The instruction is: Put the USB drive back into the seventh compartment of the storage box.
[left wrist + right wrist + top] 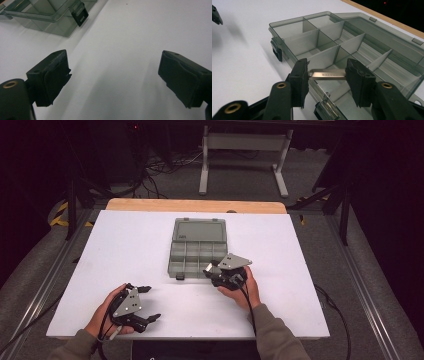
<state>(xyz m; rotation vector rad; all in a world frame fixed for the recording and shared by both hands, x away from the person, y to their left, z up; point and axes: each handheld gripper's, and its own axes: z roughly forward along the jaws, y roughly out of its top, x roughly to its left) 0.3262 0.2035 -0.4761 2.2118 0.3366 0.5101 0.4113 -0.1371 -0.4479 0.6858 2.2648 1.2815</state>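
Metal bar (327,74) clamped endwise in right gripper (327,80) over organizer box (294,26); left gripper (113,80) gapes, level.

In the right gripper view we see the organiser box (352,42) cut off at the right edge, so its far corner and part of the open lid are lost to us. The right claw (327,75) hides the box's near wall, and both ends of the small metal bar (327,74) disappear behind the pads; the stamped lettering on the bar is too small to read. In the left gripper view the box (47,15) is clipped by the top left corner, leaving us one wall and a black latch (80,16). From the high view, the bar at the box's near right corner is too small for us to make out.
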